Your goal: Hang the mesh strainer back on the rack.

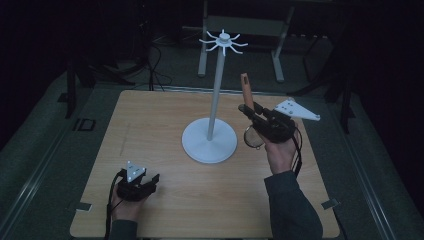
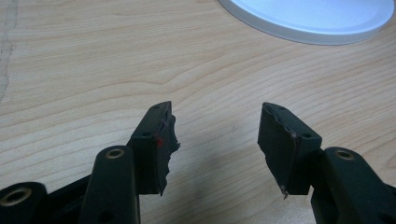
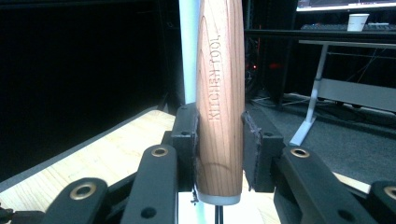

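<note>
Right gripper (image 1: 248,111) clenched on wooden-handled utensil (image 3: 220,93); left gripper (image 2: 215,144) released. Risk: handle clips rack pole (image 1: 215,95), toppling it.

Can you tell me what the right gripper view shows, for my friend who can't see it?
Two black jaws of the right gripper squeeze an upright wooden handle stamped "KITCHEN TOOL". A white pole stands just behind it, with the wooden table below.
</note>
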Action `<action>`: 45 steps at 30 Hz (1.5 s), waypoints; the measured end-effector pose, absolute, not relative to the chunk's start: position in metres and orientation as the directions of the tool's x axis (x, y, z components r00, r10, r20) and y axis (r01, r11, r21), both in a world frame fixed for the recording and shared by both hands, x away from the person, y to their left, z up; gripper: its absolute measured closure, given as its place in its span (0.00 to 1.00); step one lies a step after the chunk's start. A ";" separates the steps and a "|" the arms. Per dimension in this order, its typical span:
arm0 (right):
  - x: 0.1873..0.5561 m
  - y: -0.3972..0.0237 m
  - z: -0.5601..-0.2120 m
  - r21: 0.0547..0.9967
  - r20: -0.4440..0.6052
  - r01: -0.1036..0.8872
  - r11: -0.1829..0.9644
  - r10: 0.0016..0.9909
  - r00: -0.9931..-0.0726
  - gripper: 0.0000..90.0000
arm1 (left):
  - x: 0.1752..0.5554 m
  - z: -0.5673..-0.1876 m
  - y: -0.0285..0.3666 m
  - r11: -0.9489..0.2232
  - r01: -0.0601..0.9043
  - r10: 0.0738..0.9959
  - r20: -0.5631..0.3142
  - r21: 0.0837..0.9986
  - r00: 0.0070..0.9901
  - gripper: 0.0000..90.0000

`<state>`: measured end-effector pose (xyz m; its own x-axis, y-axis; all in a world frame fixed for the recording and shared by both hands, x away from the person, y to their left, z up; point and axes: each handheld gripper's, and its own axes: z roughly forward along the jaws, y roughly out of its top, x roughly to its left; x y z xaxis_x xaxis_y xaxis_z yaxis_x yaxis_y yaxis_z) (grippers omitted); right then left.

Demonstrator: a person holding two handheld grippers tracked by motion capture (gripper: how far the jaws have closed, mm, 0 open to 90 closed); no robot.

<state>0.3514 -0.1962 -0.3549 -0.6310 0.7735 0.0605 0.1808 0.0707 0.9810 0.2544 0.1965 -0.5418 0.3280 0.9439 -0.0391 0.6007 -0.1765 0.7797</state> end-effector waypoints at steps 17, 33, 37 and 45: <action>0.355 -0.198 -0.346 0.984 0.088 0.178 0.032 0.774 -0.627 0.77 | 0.255 -0.542 0.197 -0.177 0.602 0.944 -0.039 0.779 0.329 0.51; 0.358 -0.200 -0.344 0.982 0.128 0.189 -0.008 0.762 -0.635 0.77 | 0.255 -0.542 0.196 -0.182 0.600 0.943 -0.036 0.779 0.331 0.51; 0.359 -0.200 -0.344 0.981 0.139 0.193 -0.017 0.757 -0.639 0.77 | 0.255 -0.542 0.196 -0.180 0.600 0.943 -0.037 0.779 0.331 0.51; 0.360 -0.198 -0.340 0.982 0.145 0.186 -0.030 0.750 -0.645 0.77 | 0.255 -0.542 0.196 -0.180 0.600 0.943 -0.037 0.780 0.332 0.51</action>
<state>0.3600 -0.1982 -0.3397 -0.6450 0.7503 0.1448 0.1858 -0.0298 0.9821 0.2550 0.1960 -0.5417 0.3316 0.9427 -0.0372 0.5998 -0.1802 0.7796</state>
